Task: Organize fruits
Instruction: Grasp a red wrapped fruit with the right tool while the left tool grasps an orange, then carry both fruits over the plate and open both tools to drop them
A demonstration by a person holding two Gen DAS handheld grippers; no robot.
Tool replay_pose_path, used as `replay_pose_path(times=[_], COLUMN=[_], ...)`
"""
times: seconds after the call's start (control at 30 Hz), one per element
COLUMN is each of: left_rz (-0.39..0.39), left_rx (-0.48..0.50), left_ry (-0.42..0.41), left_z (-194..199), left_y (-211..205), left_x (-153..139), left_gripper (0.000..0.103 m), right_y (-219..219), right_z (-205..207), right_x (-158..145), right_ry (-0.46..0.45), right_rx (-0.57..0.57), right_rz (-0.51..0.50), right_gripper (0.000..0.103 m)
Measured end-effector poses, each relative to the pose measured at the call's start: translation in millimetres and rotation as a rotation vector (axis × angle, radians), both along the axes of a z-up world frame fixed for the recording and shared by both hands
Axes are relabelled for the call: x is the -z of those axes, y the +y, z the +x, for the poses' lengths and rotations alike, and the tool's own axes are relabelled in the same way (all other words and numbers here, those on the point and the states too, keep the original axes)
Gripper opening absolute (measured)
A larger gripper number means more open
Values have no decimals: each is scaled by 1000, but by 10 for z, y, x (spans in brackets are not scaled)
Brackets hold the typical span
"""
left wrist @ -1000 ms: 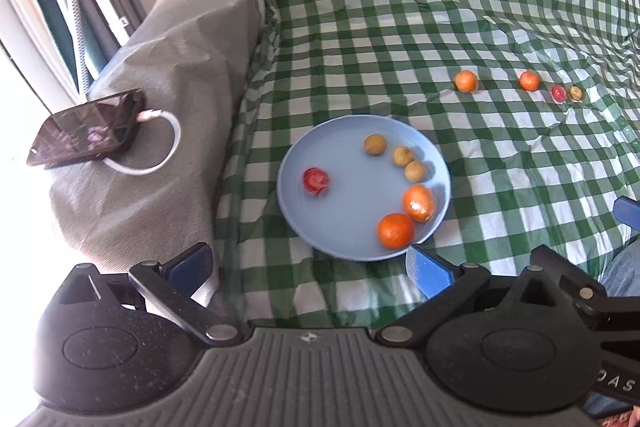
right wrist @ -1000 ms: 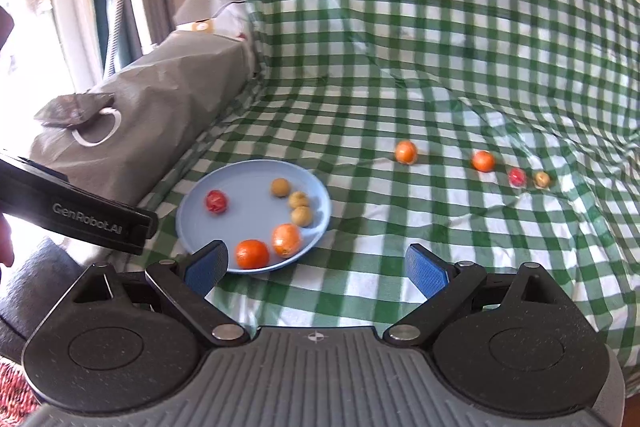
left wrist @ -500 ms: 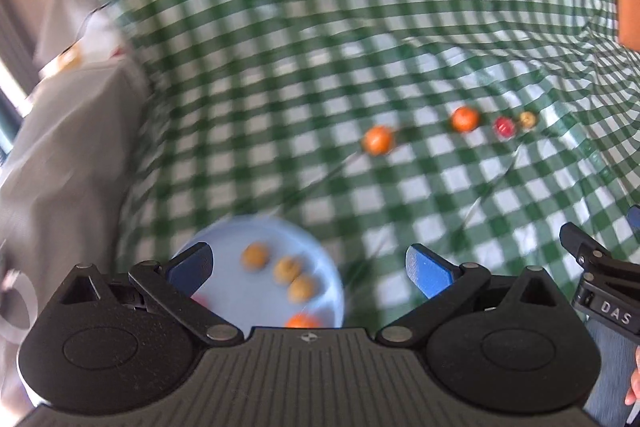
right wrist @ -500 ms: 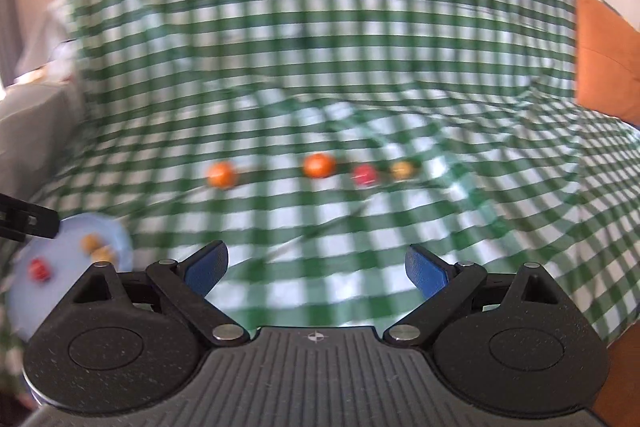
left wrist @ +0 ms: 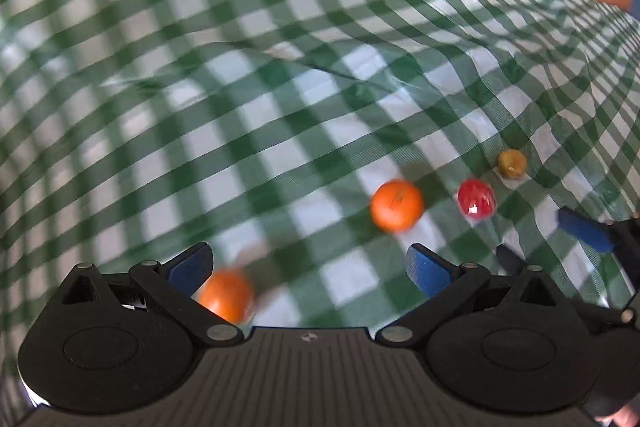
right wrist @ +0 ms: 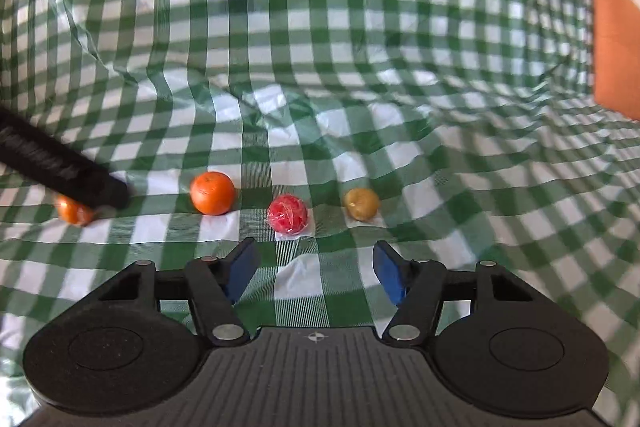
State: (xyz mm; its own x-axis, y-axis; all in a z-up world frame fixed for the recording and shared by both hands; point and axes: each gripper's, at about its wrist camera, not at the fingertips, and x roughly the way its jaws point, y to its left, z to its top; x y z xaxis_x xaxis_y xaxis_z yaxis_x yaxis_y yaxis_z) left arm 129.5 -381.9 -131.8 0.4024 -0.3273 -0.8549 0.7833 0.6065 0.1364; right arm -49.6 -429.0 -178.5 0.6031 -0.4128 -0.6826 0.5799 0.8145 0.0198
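Note:
Several loose fruits lie in a row on the green checked cloth. In the left wrist view an orange (left wrist: 226, 294) sits just inside my open left gripper (left wrist: 308, 265), by its left finger. A second orange (left wrist: 396, 205), a red fruit (left wrist: 476, 198) and a small yellow-brown fruit (left wrist: 512, 163) lie further right. In the right wrist view my open right gripper (right wrist: 314, 269) hovers just short of the red fruit (right wrist: 287, 211), with the orange (right wrist: 212, 193) to its left and the yellow-brown fruit (right wrist: 362, 203) to its right. The blue plate is out of view.
The left gripper's body (right wrist: 60, 173) reaches in from the left in the right wrist view, over the leftmost orange (right wrist: 74, 211). The right gripper's finger (left wrist: 584, 229) shows at the right of the left wrist view. An orange cushion (right wrist: 614, 43) stands at far right.
Both grippers have swung right from the plate and closed in on the row of loose fruits. The plate has left both views. The right gripper's fingers now stand closer together but still open.

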Motion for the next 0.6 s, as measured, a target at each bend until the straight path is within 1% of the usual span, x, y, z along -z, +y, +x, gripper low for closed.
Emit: replay_pose_path(times=[0.1, 0.2, 0.23, 0.27, 0.3, 0.33, 0.37, 0.43, 0.5, 0.53, 0.6], left_rz=[29, 46, 48, 38, 28, 13, 11, -6, -15, -26, -49], left_rx=[57, 91, 100, 104, 112, 114, 123, 116, 95, 81, 36], left_ry=[42, 85, 109, 127, 141, 126, 124, 139, 116, 112, 119], left_z=[120, 202, 226, 239, 233, 206, 175, 123, 40, -2, -100], left_y=[-243, -401, -443, -463, -476, -475, -471, -408, -280, -182, 69], left_x=[204, 353, 387, 400, 395, 361, 330, 271, 170, 105, -55], left_gripper=[103, 102, 99, 91, 70, 39, 39, 38, 38, 38, 38], right_y=[-113, -189, -197, -198, -207, -211, -224, -201, -162, -149, -83], right_z=[159, 287, 316, 344, 371, 385, 390, 371, 315, 272, 144], right_x=[185, 323, 345, 360, 377, 390, 397, 378, 356, 311, 184], right_ry=[1, -2, -14, -26, -34, -46, -63, -72, -63, -59, -80], right_rx=[-21, -52, -59, -70, -78, -84, -94, -84, -62, -47, -29], right_rz=[22, 19, 8, -3, -10, -13, 2, 11, 4, 1, 1], right_gripper=[64, 65, 65, 65, 61, 52, 29, 30, 30, 30, 30])
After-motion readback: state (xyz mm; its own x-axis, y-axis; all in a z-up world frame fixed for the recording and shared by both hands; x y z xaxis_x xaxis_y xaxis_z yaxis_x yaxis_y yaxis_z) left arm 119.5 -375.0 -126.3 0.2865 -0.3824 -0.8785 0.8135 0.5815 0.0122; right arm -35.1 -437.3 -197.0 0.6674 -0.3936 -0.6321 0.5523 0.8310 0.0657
